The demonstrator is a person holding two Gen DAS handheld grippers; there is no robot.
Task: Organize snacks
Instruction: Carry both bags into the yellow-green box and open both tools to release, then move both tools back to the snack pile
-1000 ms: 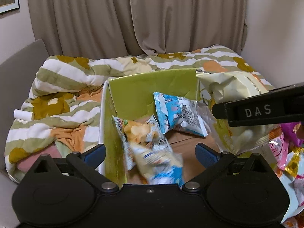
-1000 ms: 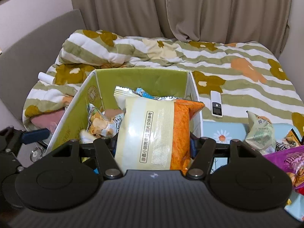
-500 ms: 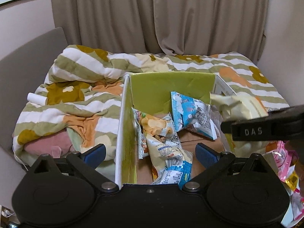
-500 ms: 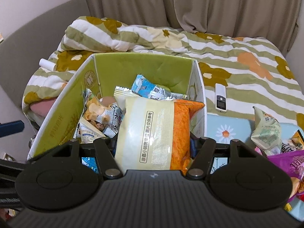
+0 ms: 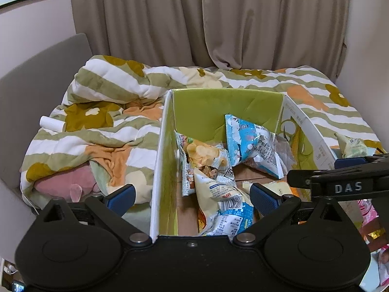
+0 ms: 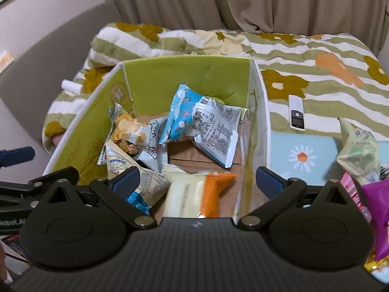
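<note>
A green-lined cardboard box (image 6: 189, 77) stands on the bed and holds several snack bags. A cream-and-orange bag (image 6: 194, 194) lies on the box floor just below my right gripper (image 6: 197, 182), which is open and empty above it. A blue-and-white bag (image 6: 201, 124) leans at the back, a chip bag (image 6: 128, 131) at the left. My left gripper (image 5: 192, 198) is open and empty over the box's near left wall (image 5: 160, 158). The same bags show in the left wrist view: the blue one (image 5: 250, 143) and the chip one (image 5: 204, 153).
More snack bags lie right of the box: a pale green one (image 6: 359, 150) and a purple one (image 6: 379, 202). A white remote (image 6: 297, 115) rests on the striped quilt (image 6: 316, 56). A daisy-print pad (image 6: 301, 155) lies beside the box. A white roll (image 5: 52, 123) lies at the left.
My right gripper opened and let go of the cream-and-orange bag, which dropped onto the box floor. My left gripper drew back and to the left, still open.
</note>
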